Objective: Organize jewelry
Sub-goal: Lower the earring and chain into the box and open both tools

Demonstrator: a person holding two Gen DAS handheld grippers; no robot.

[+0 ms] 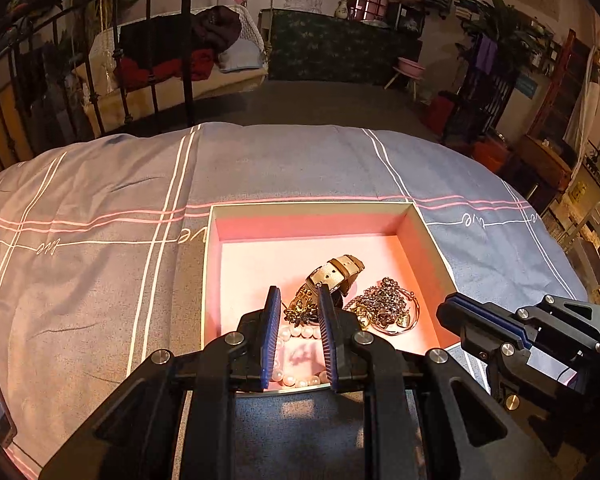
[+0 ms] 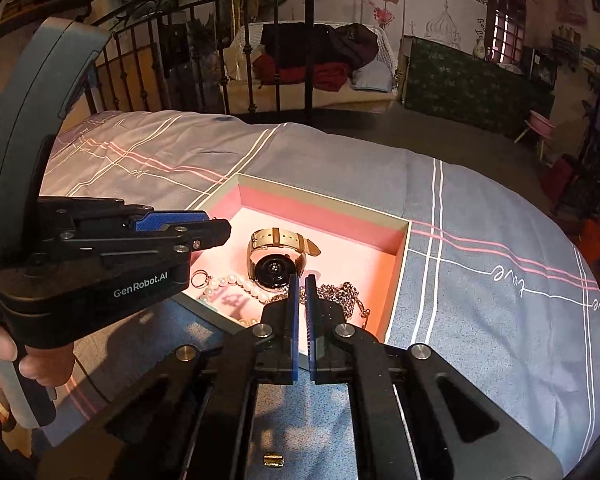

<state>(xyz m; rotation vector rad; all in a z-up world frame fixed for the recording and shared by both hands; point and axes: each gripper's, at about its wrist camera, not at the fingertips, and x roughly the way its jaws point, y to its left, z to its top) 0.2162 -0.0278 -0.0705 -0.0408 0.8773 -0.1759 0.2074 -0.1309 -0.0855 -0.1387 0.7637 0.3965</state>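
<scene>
Hovering over pink box [image 1: 424, 248]: L gripper [image 1: 299, 300] jaws slightly apart, empty; R gripper [image 2: 302, 292] pinched closed, empty. Watch [image 2: 274, 258], pearls [image 2: 224, 284], chains [image 1: 386, 306] inside.

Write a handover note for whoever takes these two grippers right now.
Left gripper: slightly open, holding nothing, above the box's near edge.
Right gripper: shut, empty, beside it.
Pink-lined box sits open on the bedspread.
Inside: watch, pearl strand, chain necklaces, small ring, all heaped at the near side.
Done: the jewelry is in the box.
Left: possibly untangling the heap; no lid in view.
</scene>
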